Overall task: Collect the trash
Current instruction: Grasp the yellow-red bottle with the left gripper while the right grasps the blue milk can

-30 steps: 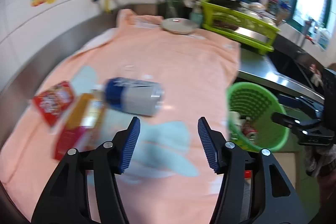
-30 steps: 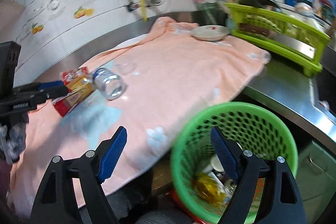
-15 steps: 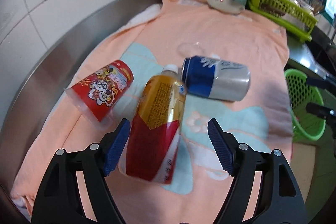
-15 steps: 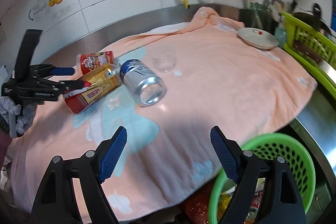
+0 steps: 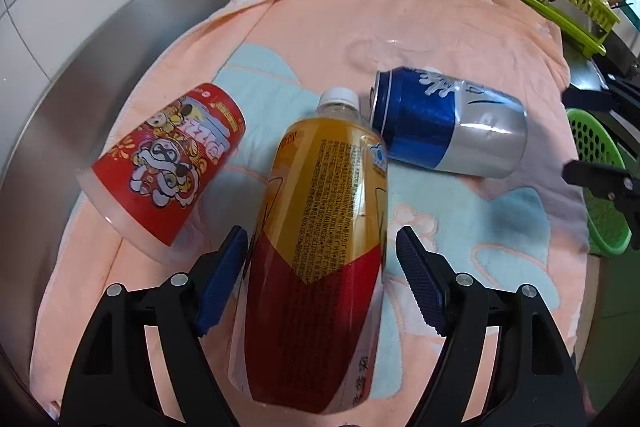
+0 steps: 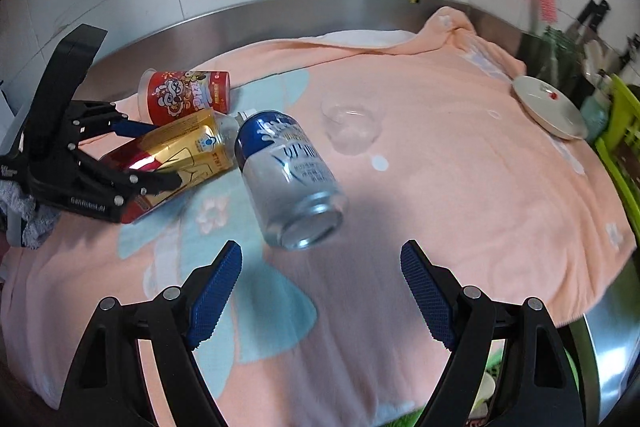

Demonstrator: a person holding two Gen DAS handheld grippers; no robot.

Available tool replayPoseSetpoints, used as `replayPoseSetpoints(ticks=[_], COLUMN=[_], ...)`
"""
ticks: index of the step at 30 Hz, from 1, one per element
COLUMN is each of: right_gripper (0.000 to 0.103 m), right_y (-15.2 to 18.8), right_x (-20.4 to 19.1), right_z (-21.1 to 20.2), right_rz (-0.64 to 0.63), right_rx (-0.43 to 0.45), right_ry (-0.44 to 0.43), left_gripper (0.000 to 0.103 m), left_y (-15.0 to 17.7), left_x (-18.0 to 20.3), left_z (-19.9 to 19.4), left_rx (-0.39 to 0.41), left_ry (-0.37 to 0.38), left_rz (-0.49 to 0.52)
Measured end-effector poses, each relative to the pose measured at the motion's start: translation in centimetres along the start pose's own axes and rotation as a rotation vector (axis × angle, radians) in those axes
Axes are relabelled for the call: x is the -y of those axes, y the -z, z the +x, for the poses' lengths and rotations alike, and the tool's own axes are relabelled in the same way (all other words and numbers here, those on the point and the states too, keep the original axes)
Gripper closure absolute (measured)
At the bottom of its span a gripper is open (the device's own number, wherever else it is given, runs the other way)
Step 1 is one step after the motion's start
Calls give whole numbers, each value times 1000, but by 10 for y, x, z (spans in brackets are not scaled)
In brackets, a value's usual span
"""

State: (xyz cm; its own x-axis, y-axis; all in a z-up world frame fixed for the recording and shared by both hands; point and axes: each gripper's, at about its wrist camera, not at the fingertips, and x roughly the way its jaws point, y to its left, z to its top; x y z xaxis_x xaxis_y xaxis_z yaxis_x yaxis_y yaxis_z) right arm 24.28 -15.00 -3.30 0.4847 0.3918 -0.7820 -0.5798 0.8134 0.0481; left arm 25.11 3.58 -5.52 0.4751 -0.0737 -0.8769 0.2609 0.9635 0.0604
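Left claw (image 5: 320, 271) spread wide, astride the bottle (image 5: 320, 247) lying on the pink towel (image 5: 460, 27), pads clear of it. Can (image 5: 448, 127) just beside the bottle. Right claw (image 6: 320, 279) open, empty, near the can.

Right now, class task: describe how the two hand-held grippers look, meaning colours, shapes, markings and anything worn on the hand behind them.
Both the left gripper and the right gripper have matte black angular linkage arms with silver pivot bolts, ending in blue ribbed pads. From the right wrist view, the left gripper's body bears small white lettering, too small to read. Behind it shows a grey knitted glove.
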Motion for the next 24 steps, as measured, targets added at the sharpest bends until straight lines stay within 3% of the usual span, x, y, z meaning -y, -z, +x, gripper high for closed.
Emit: replayPoseSetpoints(ticks=[5, 16, 24], right_gripper=[24, 24, 24], right_y=[-17, -48, -61], right_x=[-3, -29, -37], right_z=[19, 58, 85], right_rz=[-29, -200, -219], right_rx=[-25, -110, -160], right_ry=[-7, -28, -68], left_gripper=[36, 38, 38], left_y=[1, 14, 27], left_x=[-5, -11, -25], left_z=[7, -6, -28], left_rx=[-9, 34, 75], left_ry=[13, 30, 36], left_rz=[-8, -41, -101])
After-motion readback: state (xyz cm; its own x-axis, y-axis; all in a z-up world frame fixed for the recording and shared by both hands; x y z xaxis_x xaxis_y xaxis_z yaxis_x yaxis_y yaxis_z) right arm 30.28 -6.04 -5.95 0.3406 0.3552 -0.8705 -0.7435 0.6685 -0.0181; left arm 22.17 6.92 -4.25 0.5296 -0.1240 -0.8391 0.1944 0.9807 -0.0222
